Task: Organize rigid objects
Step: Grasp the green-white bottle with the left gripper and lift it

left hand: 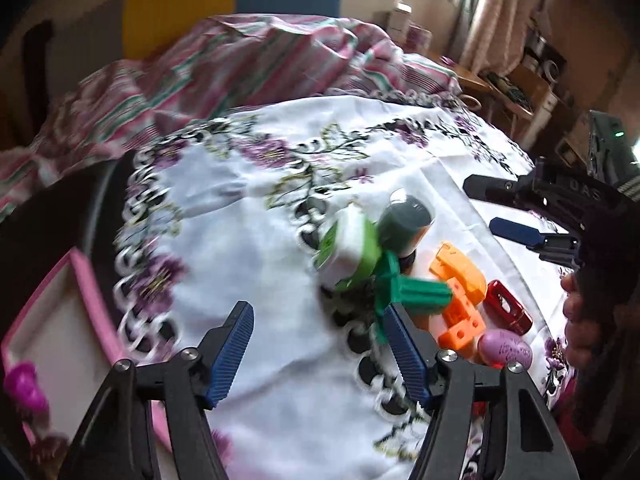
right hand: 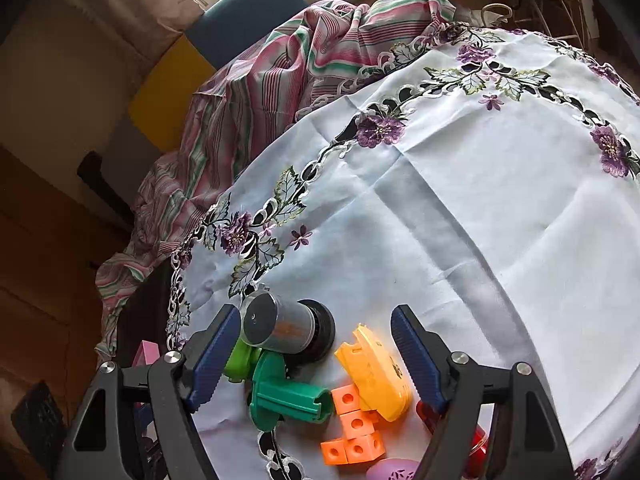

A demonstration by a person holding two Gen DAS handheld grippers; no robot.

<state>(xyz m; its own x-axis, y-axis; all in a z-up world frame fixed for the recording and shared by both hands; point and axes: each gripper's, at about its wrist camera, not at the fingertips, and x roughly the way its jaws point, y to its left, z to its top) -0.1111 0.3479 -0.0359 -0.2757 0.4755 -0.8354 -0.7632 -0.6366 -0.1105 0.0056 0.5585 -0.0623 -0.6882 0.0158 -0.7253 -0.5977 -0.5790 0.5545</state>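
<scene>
A pile of small rigid things lies on the white flowered cloth (right hand: 460,208): a grey jar on its side (right hand: 280,328), a dark green plastic piece (right hand: 292,396), a yellow-orange piece (right hand: 376,372), joined orange cubes (right hand: 354,428), a red item (left hand: 508,308) and a purple egg (left hand: 506,350). A green-and-white box (left hand: 348,252) leans by the jar (left hand: 404,220). My left gripper (left hand: 320,354) is open over bare cloth, its right finger beside the green piece (left hand: 416,292). My right gripper (right hand: 316,354) hangs open above the pile, holding nothing.
A pink-rimmed white tray (left hand: 94,292) sits at the table's left edge with a magenta item (left hand: 24,388) in it. Striped pink fabric (left hand: 240,64) is heaped beyond the cloth. The right gripper (left hand: 480,205) and a hand (left hand: 580,320) enter the left wrist view from the right.
</scene>
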